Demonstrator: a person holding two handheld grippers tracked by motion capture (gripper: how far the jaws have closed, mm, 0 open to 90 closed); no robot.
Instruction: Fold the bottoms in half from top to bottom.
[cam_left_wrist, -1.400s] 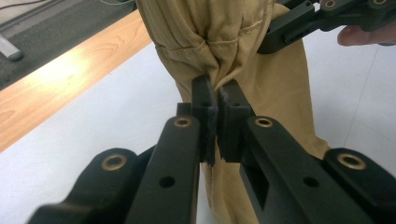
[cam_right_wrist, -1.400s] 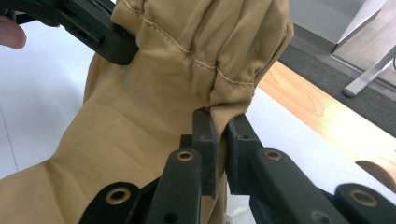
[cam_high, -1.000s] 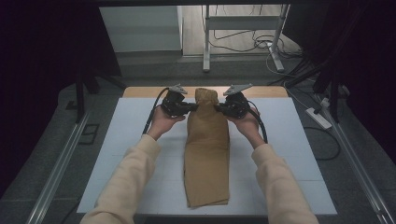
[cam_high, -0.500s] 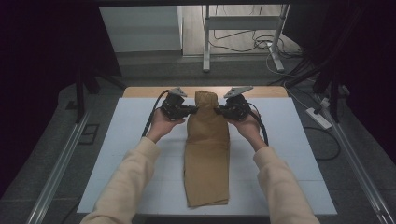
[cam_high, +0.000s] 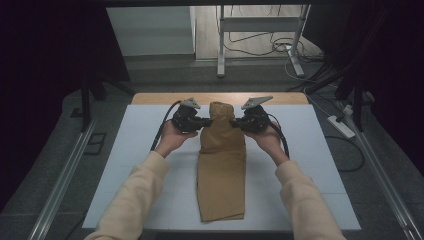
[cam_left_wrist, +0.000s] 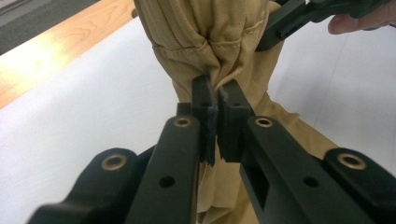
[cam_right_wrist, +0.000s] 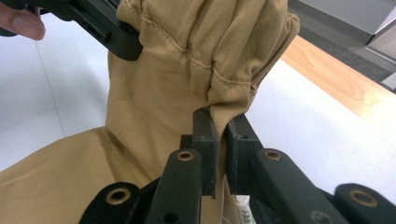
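A tan pair of trousers (cam_high: 221, 170) lies folded lengthwise down the middle of the white board (cam_high: 135, 150), waist end at the far side. My left gripper (cam_high: 206, 121) pinches the cloth at the left side of that far end, jaws shut on a bunched fold (cam_left_wrist: 215, 79). My right gripper (cam_high: 234, 122) holds the right side the same way, jaws shut on gathered fabric (cam_right_wrist: 224, 105). The far end is lifted and puckered between the two grippers. In the left gripper view the other gripper (cam_left_wrist: 299, 18) shows behind the cloth.
A strip of wooden tabletop (cam_high: 165, 98) runs beyond the board's far edge. Metal rails (cam_high: 60, 180) flank the table on both sides. A stand's legs (cam_high: 220, 50) and cables (cam_high: 280, 47) lie on the floor farther back. A power strip (cam_high: 341, 126) sits at the right.
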